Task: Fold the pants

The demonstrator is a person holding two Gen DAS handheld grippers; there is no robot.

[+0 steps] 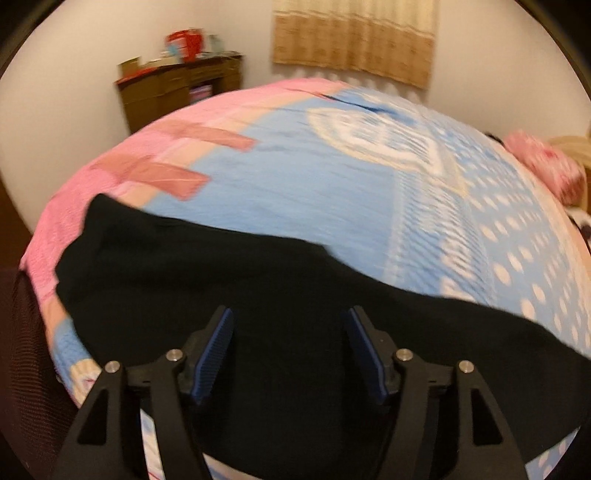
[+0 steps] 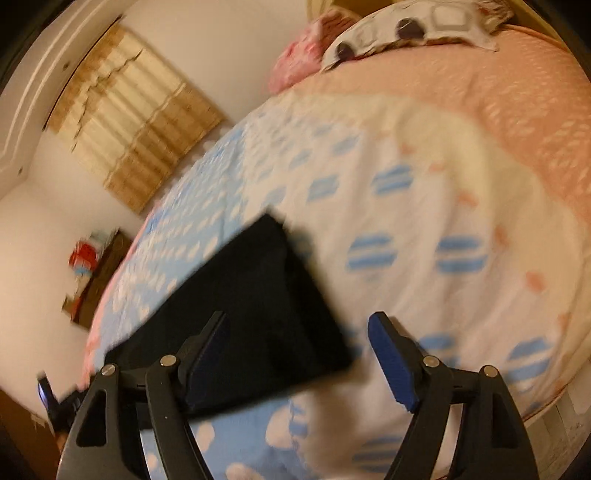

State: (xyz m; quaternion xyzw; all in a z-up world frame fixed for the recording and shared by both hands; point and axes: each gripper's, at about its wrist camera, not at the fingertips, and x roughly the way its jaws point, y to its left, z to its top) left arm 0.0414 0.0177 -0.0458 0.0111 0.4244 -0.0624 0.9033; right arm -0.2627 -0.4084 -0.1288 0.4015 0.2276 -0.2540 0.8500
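Note:
Black pants (image 1: 229,288) lie flat on the bed, stretching from the pink left edge toward the lower right in the left wrist view. My left gripper (image 1: 288,332) is open and empty, hovering over the pants' middle. In the right wrist view the pants (image 2: 258,295) show as a dark folded slab with a straight end edge. My right gripper (image 2: 299,332) is open and empty; its left finger (image 2: 207,354) is over the pants and its right finger (image 2: 391,354) is over bare bedding beside the end edge.
The bed cover (image 1: 351,192) is blue, pink and white with dots. A pink pillow (image 1: 550,166) and a patterned pillow (image 2: 406,26) lie at the head. A brown cabinet (image 1: 177,92) with clutter stands by the wall, next to a beige curtain (image 1: 354,37).

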